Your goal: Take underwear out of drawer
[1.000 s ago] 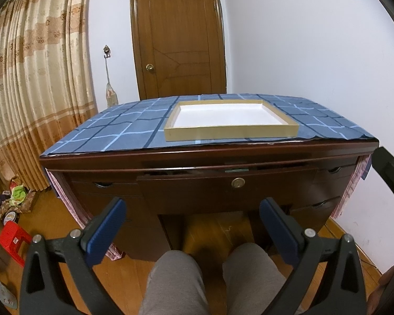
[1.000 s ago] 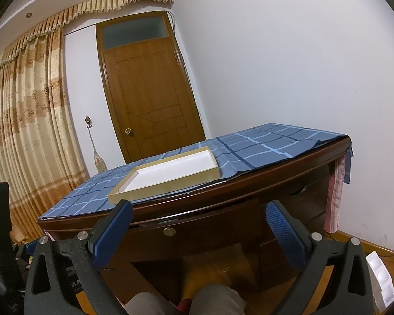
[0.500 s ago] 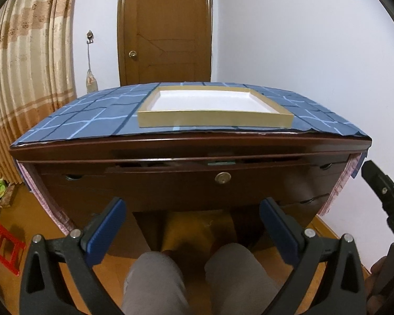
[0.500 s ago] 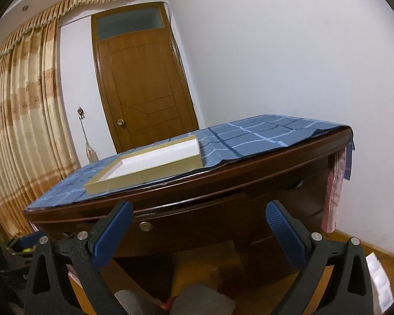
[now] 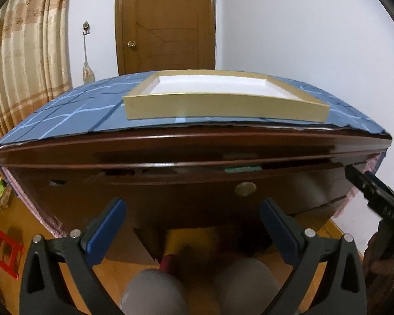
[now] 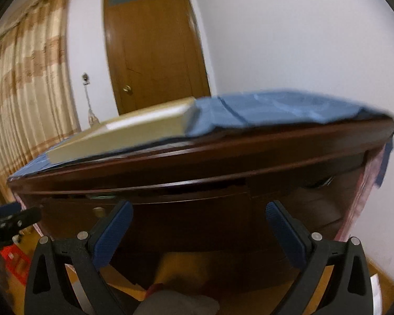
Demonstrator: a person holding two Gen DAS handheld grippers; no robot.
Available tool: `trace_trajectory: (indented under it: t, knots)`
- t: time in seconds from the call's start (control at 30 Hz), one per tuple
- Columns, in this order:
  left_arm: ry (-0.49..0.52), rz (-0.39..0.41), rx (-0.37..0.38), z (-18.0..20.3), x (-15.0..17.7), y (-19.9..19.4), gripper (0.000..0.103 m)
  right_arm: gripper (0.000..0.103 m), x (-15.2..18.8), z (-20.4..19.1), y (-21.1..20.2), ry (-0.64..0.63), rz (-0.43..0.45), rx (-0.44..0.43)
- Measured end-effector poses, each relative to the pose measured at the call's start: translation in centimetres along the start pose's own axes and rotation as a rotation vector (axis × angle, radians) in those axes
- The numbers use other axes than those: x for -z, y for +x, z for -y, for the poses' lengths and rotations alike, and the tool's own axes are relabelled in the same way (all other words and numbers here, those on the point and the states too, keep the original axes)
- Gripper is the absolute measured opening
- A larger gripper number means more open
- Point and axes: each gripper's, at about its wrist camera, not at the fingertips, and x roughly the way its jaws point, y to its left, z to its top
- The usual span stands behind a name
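Two grippers [image 5: 193,225] [image 6: 198,229] agape — desk [image 5: 191,144] blocks view, drawer [image 5: 197,181] ajar.

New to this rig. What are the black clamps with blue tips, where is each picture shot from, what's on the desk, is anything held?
No robot arm here: a person holds a hand-held two-finger gripper in each hand, with a fisheye camera on each looking forward along the fingers. The blue pieces are the finger pads.

The left gripper is open and holds nothing; its view faces the wooden desk head-on. The right gripper is also open and empty; its view is blurred and sees the desk at an angle.

On the desk lies a blue checked cloth, and on that a shallow tan tray with a white inside. The centre drawer, with its round brass lock, is slightly ajar. The person's knees show at the bottom.
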Motion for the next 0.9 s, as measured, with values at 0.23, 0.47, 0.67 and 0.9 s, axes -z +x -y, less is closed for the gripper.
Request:
trace_trajectory:
  t: [0.23, 0.47, 0.67, 0.9]
  knots:
    - [0.026, -0.029, -0.03, 0.2, -1.2, 4.1, 0.103, 0.102, -0.3, 3.3, 7.0, 0.086, -0.087, -0.077]
    - [0.037, -0.051, -0.052, 0.0, -1.8, 6.0, 0.102, 0.102, -0.3, 4.3, 10.1, 0.111, -0.104, -0.161]
    - [0.046, -0.064, -0.072, -0.1, -1.5, 6.1, 0.103, 0.102, -0.3, 4.0, 11.3, 0.119, -0.153, -0.201]
    - [0.048, -0.079, -0.037, -0.8, -0.7, 4.9, 0.103, 0.102, -0.3, 3.3, 9.5, 0.129, -0.192, -0.183]
